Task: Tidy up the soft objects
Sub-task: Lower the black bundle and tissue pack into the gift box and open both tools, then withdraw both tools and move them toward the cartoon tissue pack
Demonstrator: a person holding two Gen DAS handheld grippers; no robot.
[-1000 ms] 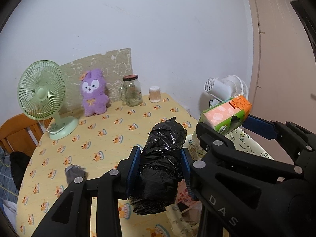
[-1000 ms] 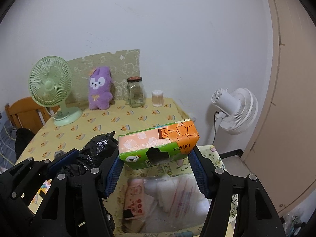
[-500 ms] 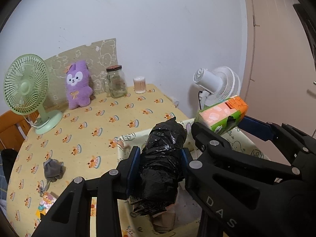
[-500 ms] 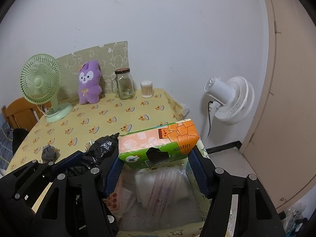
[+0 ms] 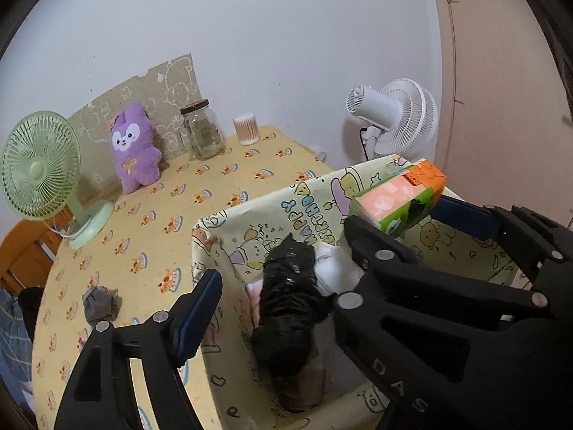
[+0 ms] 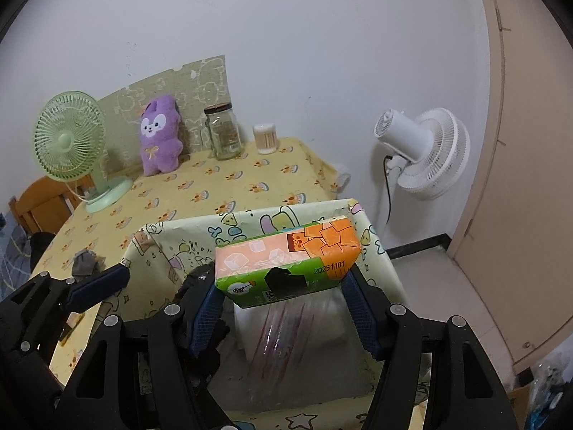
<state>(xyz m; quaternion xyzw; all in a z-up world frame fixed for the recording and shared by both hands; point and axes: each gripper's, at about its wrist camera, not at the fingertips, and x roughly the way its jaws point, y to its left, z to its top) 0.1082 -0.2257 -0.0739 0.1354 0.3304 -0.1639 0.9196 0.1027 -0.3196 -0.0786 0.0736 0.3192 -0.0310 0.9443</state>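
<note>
**Black bundle dropped in the bin, tissue pack next**

From the left wrist camera, we see our left tongs (image 5: 272, 308) standing wide apart, their jaws having just been opening. The black plastic bundle (image 5: 290, 304) lies loose between them, touched by neither pad as far as we can tell, resting inside the printed yellow fabric bin (image 5: 297, 200) on top of other soft packs. We judge this half of the step done: the bundle is delivered. Out on the yellow-clothed surface (image 5: 200, 193) a small grey cloth (image 5: 98, 302) lies well apart from the bin, and a purple plush toy (image 5: 134, 148) stands by the wall; both look like candidates for later trips.

From the right wrist camera, our right tongs (image 6: 283, 304) are clenched on the orange-and-green tissue pack (image 6: 286, 261), one blue pad on each end, the pack held level above the open bin (image 6: 250, 218). Below it a clear plastic bag of white goods (image 6: 286, 326) already fills that side. We judge the step in hand to be placing this pack. The next move calls for lowering it onto the clear bag and spreading the jaws only once it is supported. The left tongs (image 6: 96, 283) sit just beside, so we would lift them clear to avoid a knock.
</note>
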